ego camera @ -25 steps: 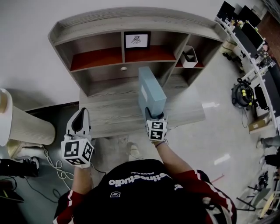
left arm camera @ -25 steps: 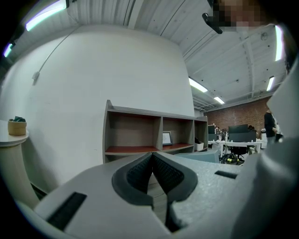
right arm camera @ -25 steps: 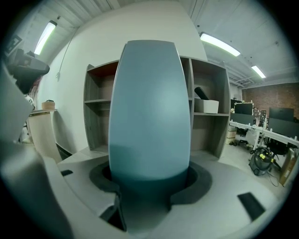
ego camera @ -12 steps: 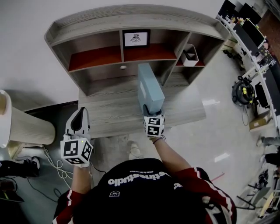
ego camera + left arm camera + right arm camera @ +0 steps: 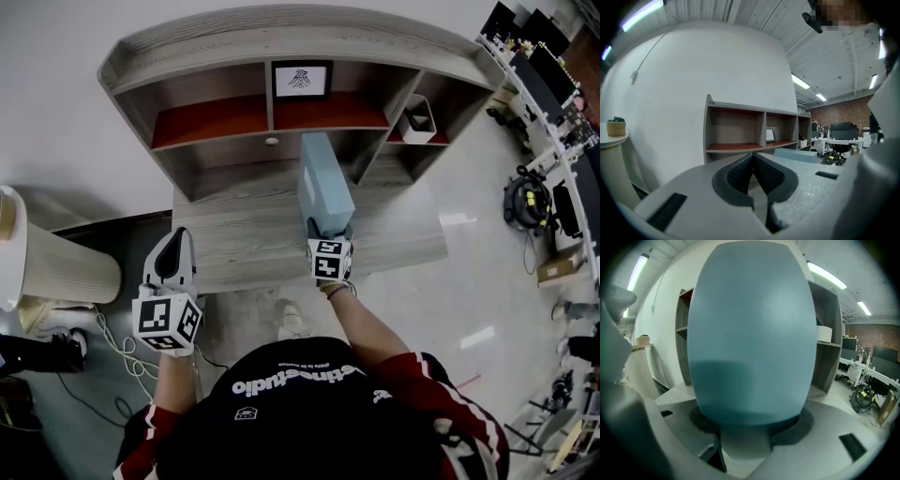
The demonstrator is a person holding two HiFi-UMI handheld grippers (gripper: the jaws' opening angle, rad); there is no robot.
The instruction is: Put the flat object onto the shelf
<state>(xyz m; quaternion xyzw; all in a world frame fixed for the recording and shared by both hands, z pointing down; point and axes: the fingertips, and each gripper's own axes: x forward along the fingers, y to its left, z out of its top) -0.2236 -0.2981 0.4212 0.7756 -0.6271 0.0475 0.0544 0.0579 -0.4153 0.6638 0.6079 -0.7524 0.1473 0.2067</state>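
Head view: the grey wooden shelf [image 5: 281,39] stands against the white wall, straight ahead of both hand-held grippers, with its compartments open to the front over red-brown boards. The table [image 5: 244,234] in front of it is bare on the left. A framed picture [image 5: 300,82] stands in the upper middle compartment and a white bin [image 5: 419,119] in the upper one to the right. Open floor [image 5: 450,187] lies beyond the table's right edge, and a round pale pedestal [image 5: 66,267] stands off to the left of the left hand-held gripper [image 5: 174,242].

Both forearms reach forward from the body. The left hand-held gripper sits at the table's front left corner, roughly level, with its jaws pressed together and nothing between them [image 5: 752,158].

The right hand-held gripper [image 5: 327,232] hangs over the table's front edge, tilted somewhat downward, and is clamped on the near end of the flat blue box [image 5: 323,183]. The box stands on edge and runs straight ahead from the jaws over the table towards the shelf. Its far end is close to the opening below the middle board.

In the right gripper view the box [image 5: 750,333] fills the space above the right hand-held gripper [image 5: 750,427], with the shelf's uprights showing on either side.
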